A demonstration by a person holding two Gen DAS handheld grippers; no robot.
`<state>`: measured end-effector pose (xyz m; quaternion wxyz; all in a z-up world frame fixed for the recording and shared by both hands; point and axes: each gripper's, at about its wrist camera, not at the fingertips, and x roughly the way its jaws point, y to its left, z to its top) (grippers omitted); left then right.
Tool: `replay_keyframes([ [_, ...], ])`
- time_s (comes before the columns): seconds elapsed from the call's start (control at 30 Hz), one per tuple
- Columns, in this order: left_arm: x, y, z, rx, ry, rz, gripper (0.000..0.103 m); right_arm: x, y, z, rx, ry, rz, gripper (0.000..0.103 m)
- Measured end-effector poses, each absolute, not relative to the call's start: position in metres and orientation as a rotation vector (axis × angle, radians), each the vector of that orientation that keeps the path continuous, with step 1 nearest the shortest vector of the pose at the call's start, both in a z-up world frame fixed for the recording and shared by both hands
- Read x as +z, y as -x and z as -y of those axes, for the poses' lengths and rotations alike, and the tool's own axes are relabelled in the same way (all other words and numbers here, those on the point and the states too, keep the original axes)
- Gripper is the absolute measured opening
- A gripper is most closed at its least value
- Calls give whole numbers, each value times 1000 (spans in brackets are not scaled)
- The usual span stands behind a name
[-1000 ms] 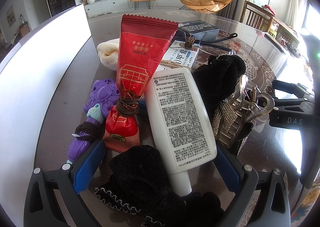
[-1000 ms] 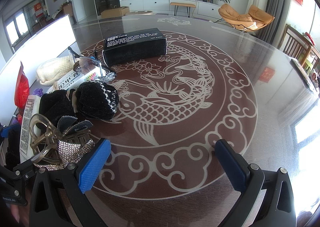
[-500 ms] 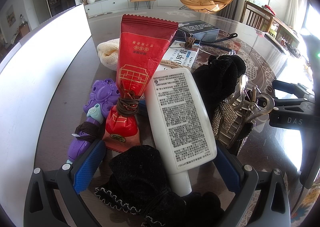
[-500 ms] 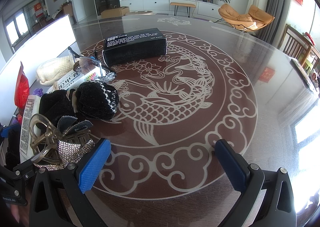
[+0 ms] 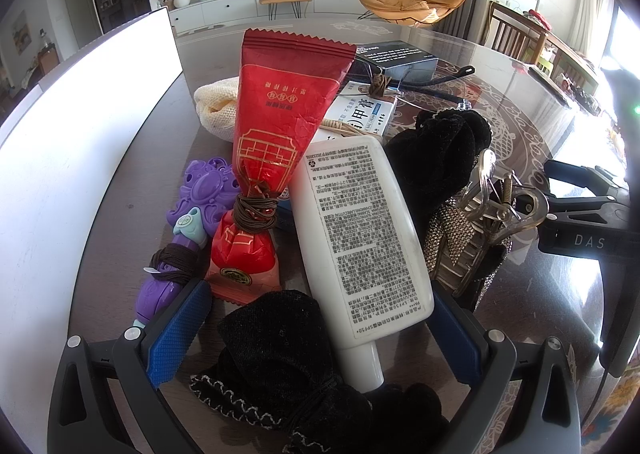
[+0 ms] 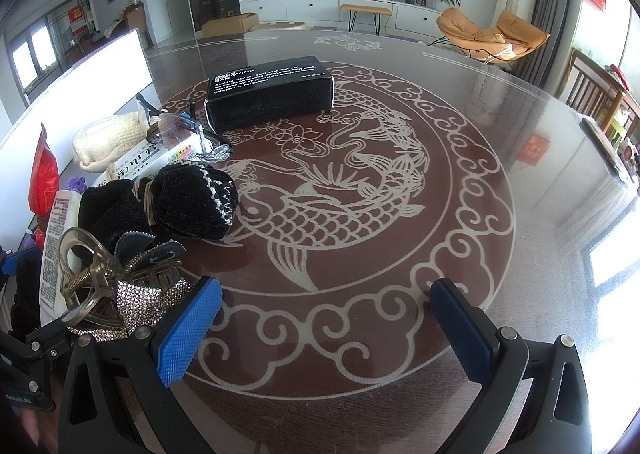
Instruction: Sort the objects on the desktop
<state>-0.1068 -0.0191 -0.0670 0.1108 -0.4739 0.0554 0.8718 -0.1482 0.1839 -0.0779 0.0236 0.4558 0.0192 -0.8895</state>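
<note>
Left wrist view: the left gripper (image 5: 316,328) is spread wide, its fingers (image 5: 178,332) flanking a white tube (image 5: 360,230) and black pouch (image 5: 280,354), whose near end is cut off. Right wrist view: the right gripper (image 6: 324,328) gapes over bare table (image 6: 460,157), the hair clip (image 6: 120,286) just beside its left finger.

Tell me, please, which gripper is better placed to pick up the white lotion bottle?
Left: the left gripper is open with the white lotion bottle lying between its fingers; the right gripper faces bare table.

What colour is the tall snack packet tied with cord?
Red with gold print; the snack packet shows best in the left wrist view.
</note>
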Motion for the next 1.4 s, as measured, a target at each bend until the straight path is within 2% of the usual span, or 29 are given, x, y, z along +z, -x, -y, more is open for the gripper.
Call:
replay_keyframes([
  [0.53, -66, 104, 15, 2561, 1389, -173, 103, -78, 148, -184, -2753, -1411, -59, 103],
  [0.77, -66, 69, 33, 2567, 1363, -177, 103, -78, 148, -184, -2753, -1411, -59, 103],
  [0.93, -61, 50, 63, 2587, 1344, -24, 103, -78, 148, -184, -2753, -1411, -59, 103],
  [1.1, -50, 66, 75, 2578, 1340, 132, 103, -78, 148, -184, -2753, -1411, -59, 103],
  [1.23, -42, 77, 69, 2490, 1311, 109, 103, -78, 148, -184, -2753, -1411, -59, 103],
  [1.4, -56, 84, 54, 2444, 1401, 40, 103, -78, 148, -184, -2753, -1411, -59, 103],
])
